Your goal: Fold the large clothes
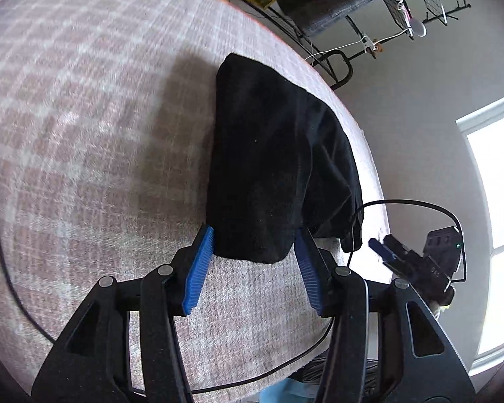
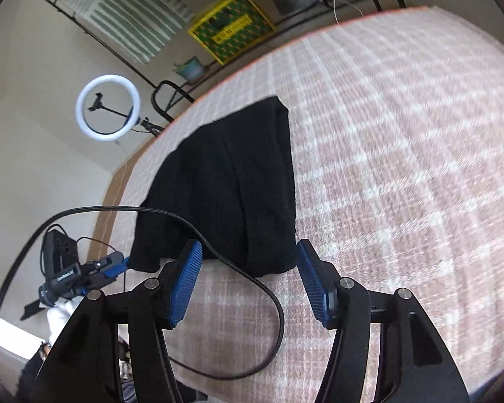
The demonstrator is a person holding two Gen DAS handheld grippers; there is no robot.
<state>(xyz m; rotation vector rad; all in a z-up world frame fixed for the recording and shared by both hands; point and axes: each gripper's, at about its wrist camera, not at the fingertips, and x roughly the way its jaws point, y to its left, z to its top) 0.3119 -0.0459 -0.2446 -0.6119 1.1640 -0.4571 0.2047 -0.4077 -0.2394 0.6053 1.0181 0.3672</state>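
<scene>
A folded black fabric garment (image 1: 272, 168) is seen lying flat on the pink-and-white checked bedspread (image 1: 84, 134), near its edge, while the left gripper (image 1: 252, 262) and right gripper (image 2: 248, 268) are held just short of it, blue pads parted, nothing clamped.

Soft daylight, blown-out window (image 1: 497, 201) at right, lit ring light (image 2: 108, 107), motion-blurred checked bedcover (image 1: 84, 117), strong fisheye bending, dark corners
</scene>
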